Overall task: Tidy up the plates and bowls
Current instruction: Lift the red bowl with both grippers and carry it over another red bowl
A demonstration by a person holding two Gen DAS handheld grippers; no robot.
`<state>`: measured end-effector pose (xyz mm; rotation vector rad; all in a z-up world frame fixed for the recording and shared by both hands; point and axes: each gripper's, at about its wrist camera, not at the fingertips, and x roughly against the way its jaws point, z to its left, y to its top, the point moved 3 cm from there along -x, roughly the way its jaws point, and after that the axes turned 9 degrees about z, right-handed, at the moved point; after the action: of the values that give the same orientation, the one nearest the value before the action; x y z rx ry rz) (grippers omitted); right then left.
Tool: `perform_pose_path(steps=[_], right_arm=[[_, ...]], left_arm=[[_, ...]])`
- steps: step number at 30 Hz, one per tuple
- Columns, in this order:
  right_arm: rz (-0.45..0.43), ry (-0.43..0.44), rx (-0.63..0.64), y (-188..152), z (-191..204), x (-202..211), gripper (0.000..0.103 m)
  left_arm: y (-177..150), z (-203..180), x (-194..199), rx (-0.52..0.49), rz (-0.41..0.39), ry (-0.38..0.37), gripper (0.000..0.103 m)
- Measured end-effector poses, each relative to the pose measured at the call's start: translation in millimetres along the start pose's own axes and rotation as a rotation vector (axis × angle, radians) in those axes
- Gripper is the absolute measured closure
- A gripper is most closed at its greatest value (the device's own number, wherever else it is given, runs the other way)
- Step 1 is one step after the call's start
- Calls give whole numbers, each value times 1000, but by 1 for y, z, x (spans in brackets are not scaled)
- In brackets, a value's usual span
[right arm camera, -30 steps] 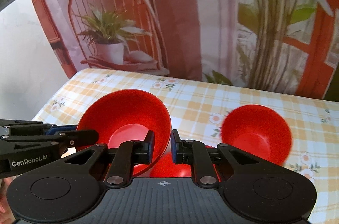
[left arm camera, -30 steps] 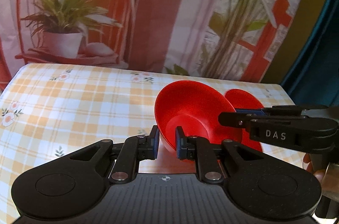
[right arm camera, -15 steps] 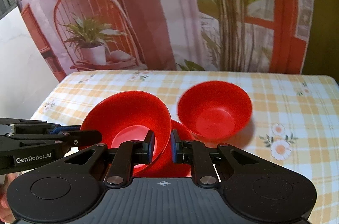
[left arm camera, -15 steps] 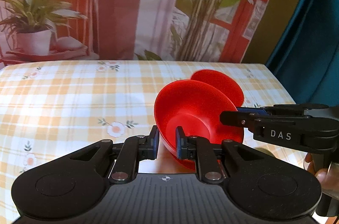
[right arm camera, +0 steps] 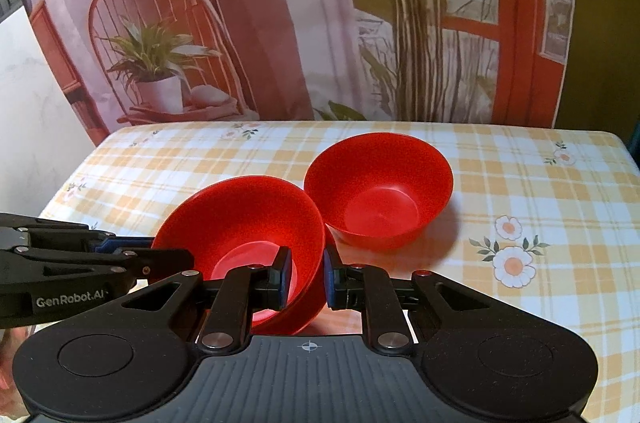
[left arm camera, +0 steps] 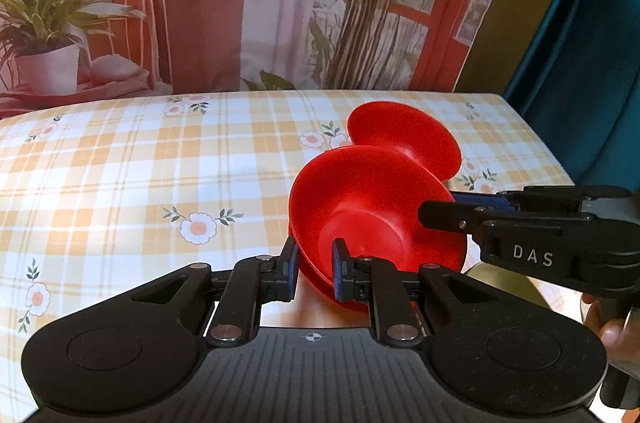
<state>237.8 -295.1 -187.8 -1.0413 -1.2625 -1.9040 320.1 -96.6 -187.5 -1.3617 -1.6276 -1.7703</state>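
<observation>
**Two grippers sharing one red bowl**

The left gripper (left arm camera: 314, 269) is clamping its jaws on the rim of the held red bowl (left arm camera: 372, 219), one pad inside, one outside, the opening tipping toward the camera. In the right view its body is showing "GenRobot.AI". The right gripper (right arm camera: 304, 277) is pinching the opposite rim, jaws closed on the wall; "DAS" is reading clearly on it. Just beyond, the second red bowl (right arm camera: 378, 191) is sitting upright on the checked, flowered counter (right arm camera: 540, 191), rims nearly touching.
</observation>
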Motion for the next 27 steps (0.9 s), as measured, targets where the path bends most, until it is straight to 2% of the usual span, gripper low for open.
perform_pose_path(steps=[17, 27], right_arm=[[8, -4, -4, -4, -1, -4, 86], [11, -9, -10, -2, -4, -3, 85]], left_arm=[[0, -1, -5, -2, 12, 8, 85], [1, 0, -5, 6, 16, -2, 79]])
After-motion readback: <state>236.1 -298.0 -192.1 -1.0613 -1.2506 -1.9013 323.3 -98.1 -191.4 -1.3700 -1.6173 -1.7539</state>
